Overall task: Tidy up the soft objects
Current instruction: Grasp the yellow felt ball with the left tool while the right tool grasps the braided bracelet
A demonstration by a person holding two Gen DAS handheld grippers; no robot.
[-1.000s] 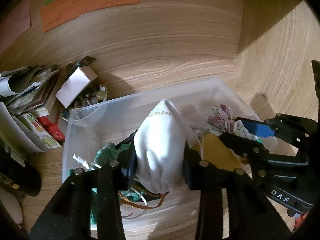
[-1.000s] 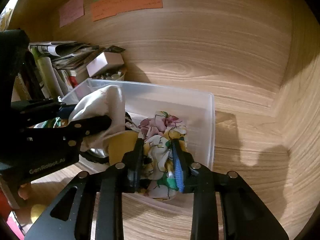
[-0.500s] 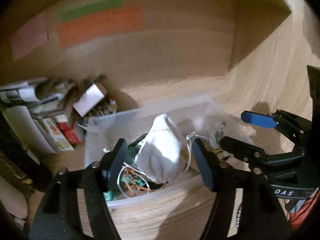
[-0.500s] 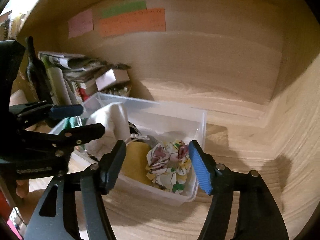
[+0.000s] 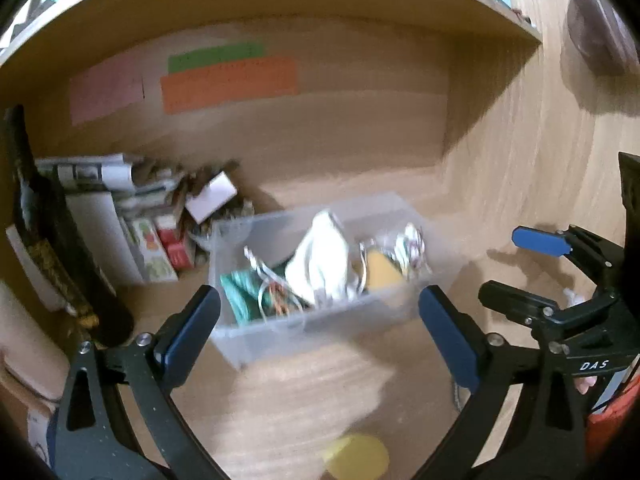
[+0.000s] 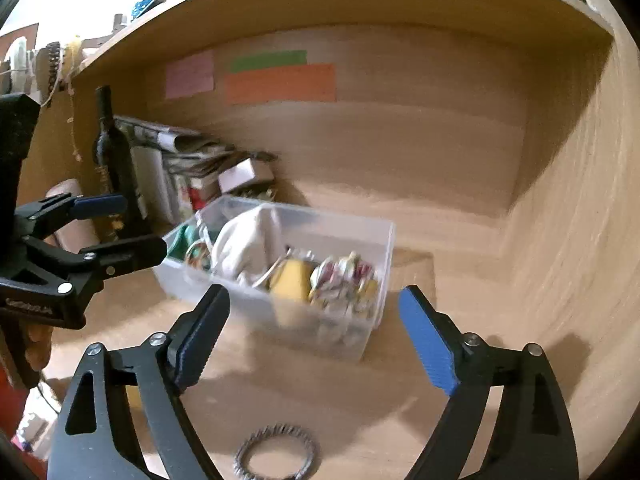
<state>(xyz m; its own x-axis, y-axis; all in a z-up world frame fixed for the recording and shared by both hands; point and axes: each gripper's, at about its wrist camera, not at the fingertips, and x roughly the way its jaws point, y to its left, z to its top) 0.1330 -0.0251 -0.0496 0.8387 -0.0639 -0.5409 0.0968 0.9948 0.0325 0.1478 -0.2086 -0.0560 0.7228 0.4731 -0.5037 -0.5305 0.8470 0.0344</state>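
Note:
A clear plastic bin (image 5: pixel 280 336) (image 6: pixel 376 240) stands on the wooden shelf and holds soft things: a white cloth bag (image 5: pixel 320 264) (image 6: pixel 240 244), a floral cloth (image 5: pixel 412 244) (image 6: pixel 344 280), a yellow piece (image 5: pixel 382 270) (image 6: pixel 292 276) and green fabric (image 5: pixel 238 288) (image 6: pixel 182 240). My left gripper (image 5: pixel 320 328) is open and empty, in front of the bin. My right gripper (image 6: pixel 312 328) is open and empty, also in front of the bin. Each gripper shows in the other's view, the right one (image 5: pixel 532 268) and the left one (image 6: pixel 116 226).
Books, papers and a small box (image 5: pixel 152 216) are stacked left of the bin, with a dark bottle (image 6: pixel 112 152) beside them. A yellow round object (image 5: pixel 356 458) and a grey scrunchie ring (image 6: pixel 276 452) lie on the shelf near me. Coloured notes (image 6: pixel 280 80) hang on the back wall.
Both grippers let go of the white bag and the floral cloth, opened wide, and pulled back out of the bin. The two pieces now lie in the bin.

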